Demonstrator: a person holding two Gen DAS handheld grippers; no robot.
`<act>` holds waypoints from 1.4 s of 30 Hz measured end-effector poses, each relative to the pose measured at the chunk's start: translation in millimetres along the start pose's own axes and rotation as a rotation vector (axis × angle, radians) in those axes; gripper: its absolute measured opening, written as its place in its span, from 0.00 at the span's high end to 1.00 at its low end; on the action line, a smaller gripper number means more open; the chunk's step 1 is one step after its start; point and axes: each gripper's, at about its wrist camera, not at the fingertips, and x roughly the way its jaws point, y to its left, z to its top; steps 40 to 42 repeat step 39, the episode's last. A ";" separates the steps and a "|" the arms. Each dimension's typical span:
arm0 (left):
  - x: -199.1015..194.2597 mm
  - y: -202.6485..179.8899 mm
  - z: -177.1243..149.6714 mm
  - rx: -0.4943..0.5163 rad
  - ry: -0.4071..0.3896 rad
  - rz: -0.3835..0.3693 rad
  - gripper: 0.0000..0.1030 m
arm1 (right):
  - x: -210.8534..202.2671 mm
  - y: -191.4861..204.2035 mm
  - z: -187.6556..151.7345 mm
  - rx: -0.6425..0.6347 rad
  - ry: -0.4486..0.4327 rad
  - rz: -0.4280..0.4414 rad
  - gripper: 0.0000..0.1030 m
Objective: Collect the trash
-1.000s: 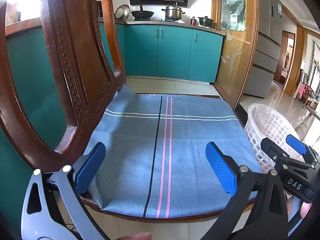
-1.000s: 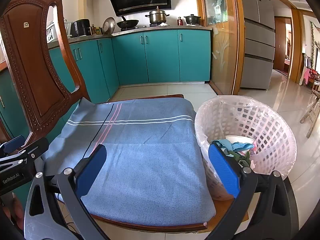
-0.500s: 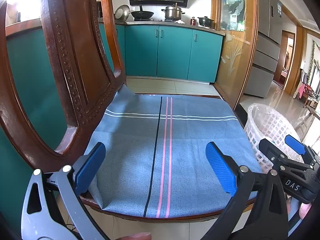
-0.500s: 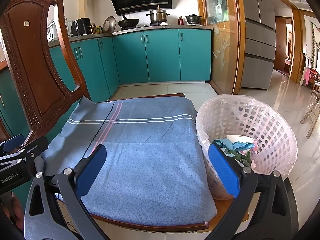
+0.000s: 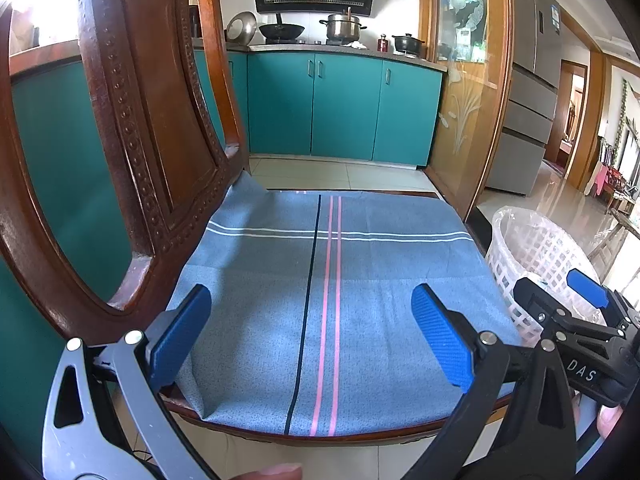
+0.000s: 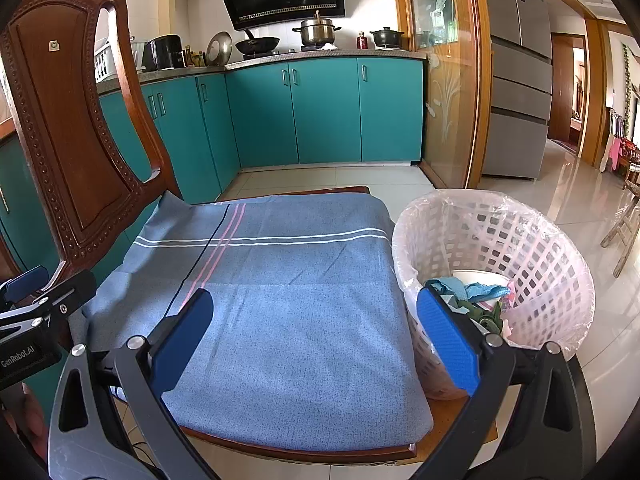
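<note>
Your one chair seat [image 6: 280,320] holds one blue cloth [image 5: 320,300] and one trash basket [image 6: 532,248] at its right edge, with your left gripper [image 5: 316,336] and right gripper [image 6: 316,340] both wide apart, holding nothing.

on my left gripper [image 5: 310,340] i see two blue ribbed fingers [image 5: 440,336] bolted to a frame, grey metal on one side and black on the other, with round silver screws at the pivots. my right gripper [image 6: 312,334] has the same blue fingers [image 6: 448,340], grey and black arms and silver screw heads. from the left camera, its black body reads "das" in white letters; from the right camera, the other's black body reads "genrobot.ai".
</note>
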 end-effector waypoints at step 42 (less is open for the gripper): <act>-1.6 -4.2 -4.5 0.017 0.015 0.020 0.03 | -0.4 0.0 -0.1 -0.005 0.001 0.001 0.04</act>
